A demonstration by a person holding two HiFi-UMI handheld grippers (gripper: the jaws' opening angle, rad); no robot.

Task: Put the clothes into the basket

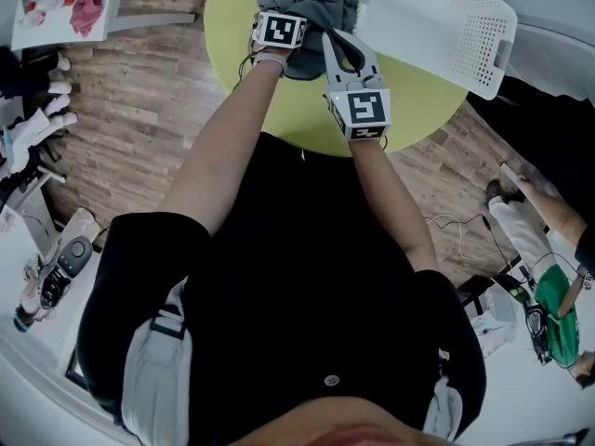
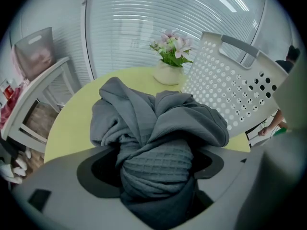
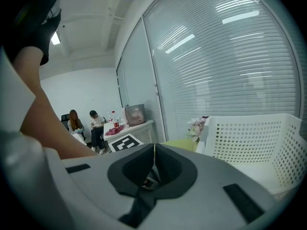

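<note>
Left hand-held gripper (image 2: 156, 164) clamping garment (image 2: 158, 121), basket (image 1: 437, 17) cropped

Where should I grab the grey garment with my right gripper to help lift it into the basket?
Probably the thick rolled fold on the grey garment, on its side nearest the basket. The left gripper clamps the twisted near end, and the rest lies piled beyond it on the table. The right gripper is shut and empty, so open it and come in from the right, across that ridge.
</note>
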